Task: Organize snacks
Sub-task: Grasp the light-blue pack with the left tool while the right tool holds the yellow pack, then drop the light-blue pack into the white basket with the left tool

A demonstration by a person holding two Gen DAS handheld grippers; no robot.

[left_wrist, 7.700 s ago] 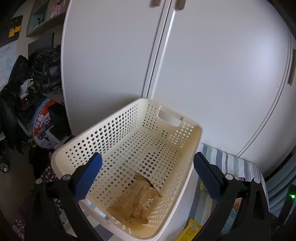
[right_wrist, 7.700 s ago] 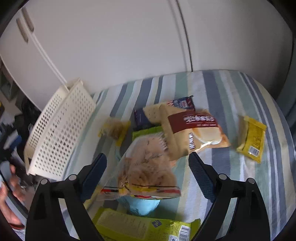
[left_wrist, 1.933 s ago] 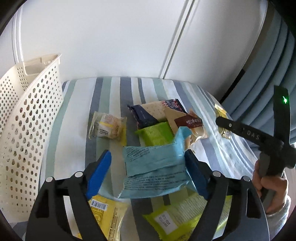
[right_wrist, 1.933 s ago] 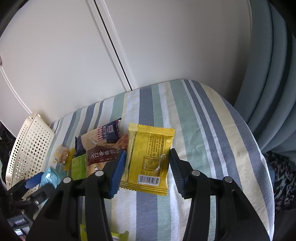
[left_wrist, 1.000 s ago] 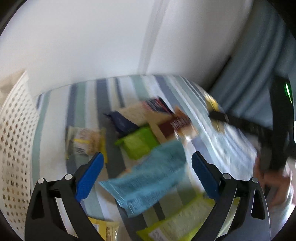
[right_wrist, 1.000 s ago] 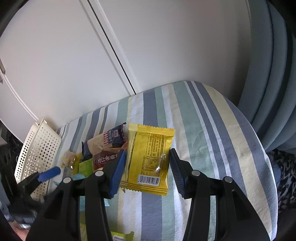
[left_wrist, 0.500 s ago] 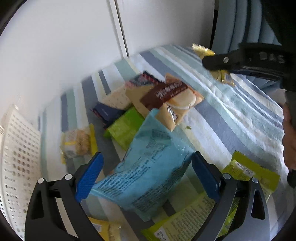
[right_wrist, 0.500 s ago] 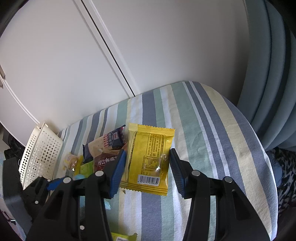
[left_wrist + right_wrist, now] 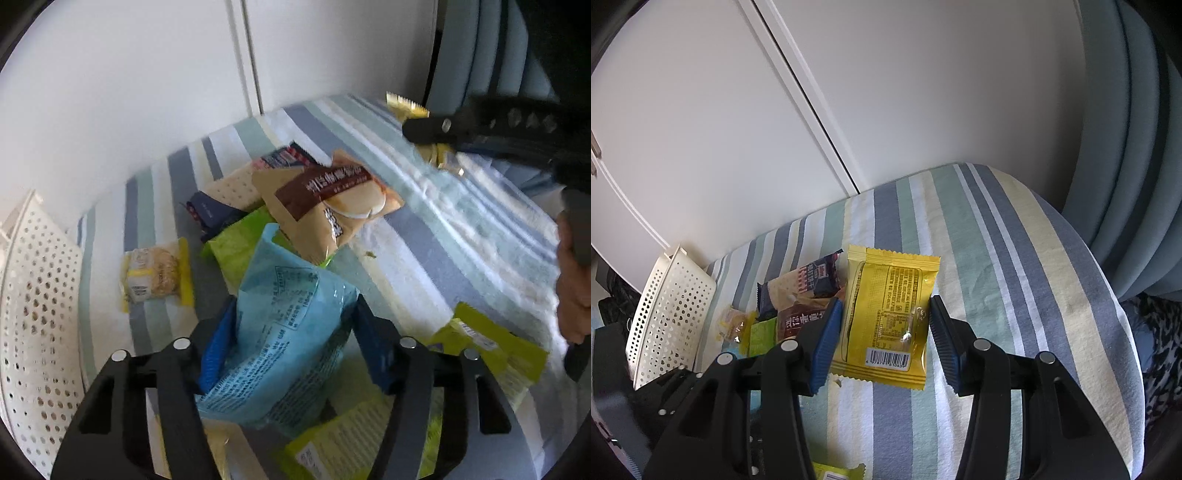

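My left gripper [image 9: 293,347] is shut on a light blue snack packet [image 9: 284,325], which stands tilted up between the blue pads. Beyond it on the striped cloth lie a tan bag with a brown label [image 9: 325,206], a navy cracker packet [image 9: 229,199], a green packet [image 9: 240,247] and a small biscuit packet [image 9: 155,277]. My right gripper [image 9: 886,347] is shut on a yellow packet [image 9: 886,310], held above the cloth. The white perforated basket [image 9: 37,295] [image 9: 672,314] stands at the left edge.
Yellow-green packets [image 9: 491,350] lie near the front of the striped table [image 9: 1015,258]. White cupboard doors [image 9: 738,110] rise close behind, and grey-blue curtains [image 9: 1126,147] hang at the right. A hand [image 9: 576,288] holds the right gripper's handle.
My left gripper's fingers, spread wide around the blue packet half a second ago, have come together on it. The right gripper keeps the yellow packet and has barely moved.
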